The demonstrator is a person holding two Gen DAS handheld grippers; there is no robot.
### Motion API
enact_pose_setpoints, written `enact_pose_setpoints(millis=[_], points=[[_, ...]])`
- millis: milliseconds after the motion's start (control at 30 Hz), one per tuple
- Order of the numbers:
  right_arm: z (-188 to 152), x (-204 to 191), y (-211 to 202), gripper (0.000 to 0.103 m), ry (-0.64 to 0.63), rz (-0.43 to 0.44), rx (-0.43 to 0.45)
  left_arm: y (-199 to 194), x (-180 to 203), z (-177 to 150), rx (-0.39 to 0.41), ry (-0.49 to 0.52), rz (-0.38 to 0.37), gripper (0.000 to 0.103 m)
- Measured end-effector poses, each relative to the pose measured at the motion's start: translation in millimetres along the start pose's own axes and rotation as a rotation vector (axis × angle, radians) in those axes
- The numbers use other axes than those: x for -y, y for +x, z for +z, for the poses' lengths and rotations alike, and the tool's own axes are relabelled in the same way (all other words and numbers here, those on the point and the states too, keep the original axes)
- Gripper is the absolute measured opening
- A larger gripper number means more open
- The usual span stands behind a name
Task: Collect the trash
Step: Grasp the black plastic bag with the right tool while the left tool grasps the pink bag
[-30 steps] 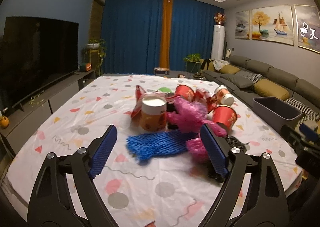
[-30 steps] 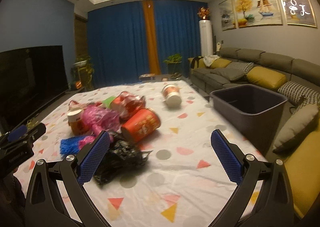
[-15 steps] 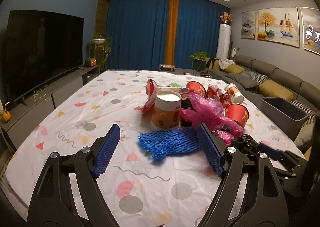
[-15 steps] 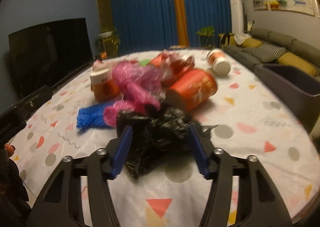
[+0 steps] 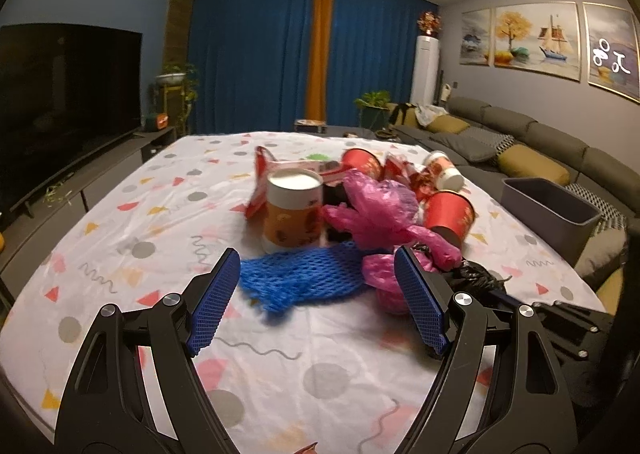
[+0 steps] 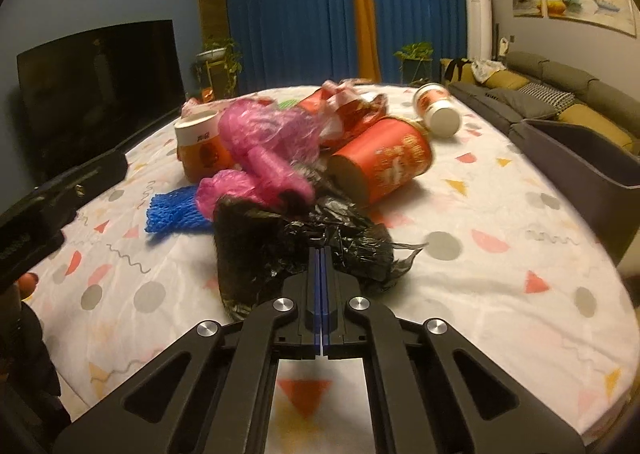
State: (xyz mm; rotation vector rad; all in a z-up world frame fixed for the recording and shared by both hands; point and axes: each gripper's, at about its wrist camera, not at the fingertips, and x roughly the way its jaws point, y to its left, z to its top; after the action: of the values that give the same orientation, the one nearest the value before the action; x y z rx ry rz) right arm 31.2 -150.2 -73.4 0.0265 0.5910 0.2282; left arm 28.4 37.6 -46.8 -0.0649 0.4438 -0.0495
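Spreading wide around the trash pile (image 6: 304, 158), the patterned tablecloth (image 5: 168, 214) lies bare on every side: a broad strip toward the television (image 5: 64, 94), another between the pile and the grey bin (image 6: 580, 162) at the table's sofa-side edge, and open cloth in front of both grippers.

At the near edge of the pile, the right gripper (image 6: 322, 254) has just closed: its blue pads meet flat against each other with a fold of the black plastic bag (image 6: 288, 242) pinched at their tips, the rest of the bag crumpled on the cloth around them. The left gripper (image 5: 316, 298) has its jaws wide apart, holding nothing; the blue foam net (image 5: 304, 278) lies on the cloth between and just beyond its fingertips, apart from the left pad, while the right pad sits just beside the pink plastic bag (image 5: 380, 214); whether they touch cannot be told.

Within the pile, a cardboard tub with a white lid (image 5: 294, 210) stands upright behind the net. A red paper cup (image 6: 384, 164) lies on its side just beyond the black bag, and a smaller cup (image 6: 438, 112) lies tipped over at the pile's far side, toward the sofa (image 5: 540, 146). Blue curtains (image 6: 296, 10) close the far wall, beyond the pile.
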Motion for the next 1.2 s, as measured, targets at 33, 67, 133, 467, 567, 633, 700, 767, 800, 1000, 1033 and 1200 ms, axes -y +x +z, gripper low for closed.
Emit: enact_pose_setpoints(millis=[33, 67, 133, 467, 567, 633, 700, 767, 800, 1000, 1033, 1200], points=[[0, 4, -4, 0.001, 0.003, -0.009, 0.007, 1, 3, 0, -0.005, 0.004, -0.007, 0.078], [0, 7, -7, 0.001, 0.006, -0.015, 0.012, 3, 6, 0, -0.011, 0.008, -0.016, 0.078], [-1, 15, -15, 0.001, 0.015, -0.029, 0.027, 9, 13, -1, -0.031, 0.007, -0.055, 0.075], [-5, 50, -37, 0.001, 0.07, -0.081, 0.071, 35, 45, -12, -0.125, 0.041, -0.155, 0.06], [-5, 57, -43, 0.001, 0.081, -0.088, 0.084, 44, 50, -11, -0.149, 0.048, -0.164, 0.054], [-5, 59, -47, 0.001, 0.084, -0.095, 0.093, 49, 51, -10, -0.176, 0.046, -0.181, 0.049], [-5, 61, -50, 0.001, 0.089, -0.097, 0.098, 54, 54, -11, -0.199, 0.055, -0.182, 0.04], [-5, 63, -53, 0.001, 0.092, -0.1, 0.106, 58, 55, -13, -0.217, 0.058, -0.196, 0.033], [-5, 65, -54, 0.001, 0.094, -0.102, 0.11, 58, 55, -14, -0.22, 0.056, -0.204, 0.031], [-2, 68, -59, 0.001, 0.1, -0.107, 0.129, 49, 57, -12, -0.203, 0.054, -0.239, 0.019], [-2, 69, -61, 0.001, 0.101, -0.109, 0.135, 45, 58, -11, -0.201, 0.058, -0.25, 0.019], [1, 72, -68, 0.001, 0.105, -0.119, 0.155, 19, 69, -7, -0.164, 0.088, -0.316, 0.019]])
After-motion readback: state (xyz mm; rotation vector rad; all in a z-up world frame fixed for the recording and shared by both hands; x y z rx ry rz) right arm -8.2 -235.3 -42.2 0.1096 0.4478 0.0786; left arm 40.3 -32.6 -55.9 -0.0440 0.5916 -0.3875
